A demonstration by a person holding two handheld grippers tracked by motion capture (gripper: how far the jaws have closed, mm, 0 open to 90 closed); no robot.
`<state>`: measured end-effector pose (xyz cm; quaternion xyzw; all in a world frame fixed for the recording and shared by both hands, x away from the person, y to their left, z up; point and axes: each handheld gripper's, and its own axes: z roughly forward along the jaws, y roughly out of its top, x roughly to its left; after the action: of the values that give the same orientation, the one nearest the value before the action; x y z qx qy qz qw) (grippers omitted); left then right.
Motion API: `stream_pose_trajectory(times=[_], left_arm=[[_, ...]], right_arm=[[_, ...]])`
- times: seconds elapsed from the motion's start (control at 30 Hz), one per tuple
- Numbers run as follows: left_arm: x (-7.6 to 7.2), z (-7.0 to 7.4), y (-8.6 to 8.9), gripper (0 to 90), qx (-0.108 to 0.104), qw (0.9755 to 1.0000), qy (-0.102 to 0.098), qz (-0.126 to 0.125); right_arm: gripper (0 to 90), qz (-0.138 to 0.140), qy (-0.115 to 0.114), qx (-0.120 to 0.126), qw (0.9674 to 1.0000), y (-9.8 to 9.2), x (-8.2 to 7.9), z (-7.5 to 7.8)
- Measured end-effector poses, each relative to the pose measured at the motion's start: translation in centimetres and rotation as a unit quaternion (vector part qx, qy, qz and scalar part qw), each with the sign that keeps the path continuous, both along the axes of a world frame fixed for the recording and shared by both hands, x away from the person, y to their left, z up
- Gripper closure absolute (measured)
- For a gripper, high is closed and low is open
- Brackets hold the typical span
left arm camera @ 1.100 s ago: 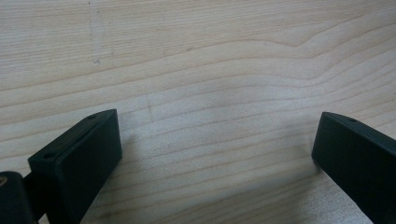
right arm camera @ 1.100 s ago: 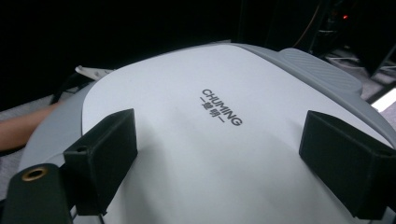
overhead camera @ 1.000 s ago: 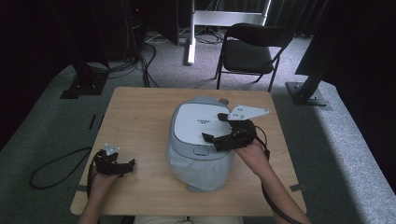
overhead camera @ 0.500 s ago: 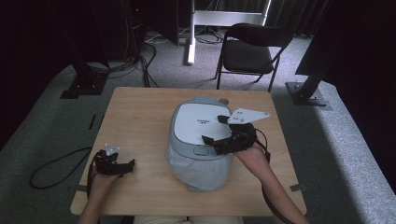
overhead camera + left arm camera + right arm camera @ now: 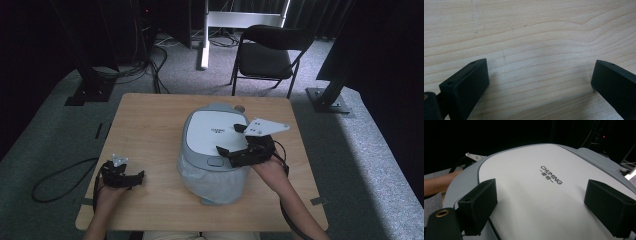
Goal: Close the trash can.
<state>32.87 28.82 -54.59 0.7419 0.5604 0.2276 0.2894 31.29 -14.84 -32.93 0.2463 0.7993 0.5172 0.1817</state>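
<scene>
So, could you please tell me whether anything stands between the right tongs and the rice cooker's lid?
Nothing visible does. The right tongs hang open directly over the white lid of the rice cooker, with bare lid between the jaws. The left tongs rest open on the table, well clear.

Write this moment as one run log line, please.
left hand-held gripper: open, over table | right hand-held gripper: open, above rice cooker lid | lid: closed
</scene>
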Motion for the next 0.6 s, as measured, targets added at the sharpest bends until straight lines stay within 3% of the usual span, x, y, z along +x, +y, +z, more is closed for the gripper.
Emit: stream_pose_trajectory(times=[0.23, 0.6], left_arm=[[0.0, 0.0, 0.0, 1.6, 0.000, 1.0000, -0.001, 0.000], [-0.1, 0.0, 0.0, 1.6, 0.000, 1.0000, -0.001, 0.001]], right_arm=[[10.6, -0.027, -0.011, 0.028, 0.9992, -1.1, 0.1, 0.2], [10.7, -0.059, -0.017, 0.037, 0.9974, -3.3, -0.1, 0.4]])
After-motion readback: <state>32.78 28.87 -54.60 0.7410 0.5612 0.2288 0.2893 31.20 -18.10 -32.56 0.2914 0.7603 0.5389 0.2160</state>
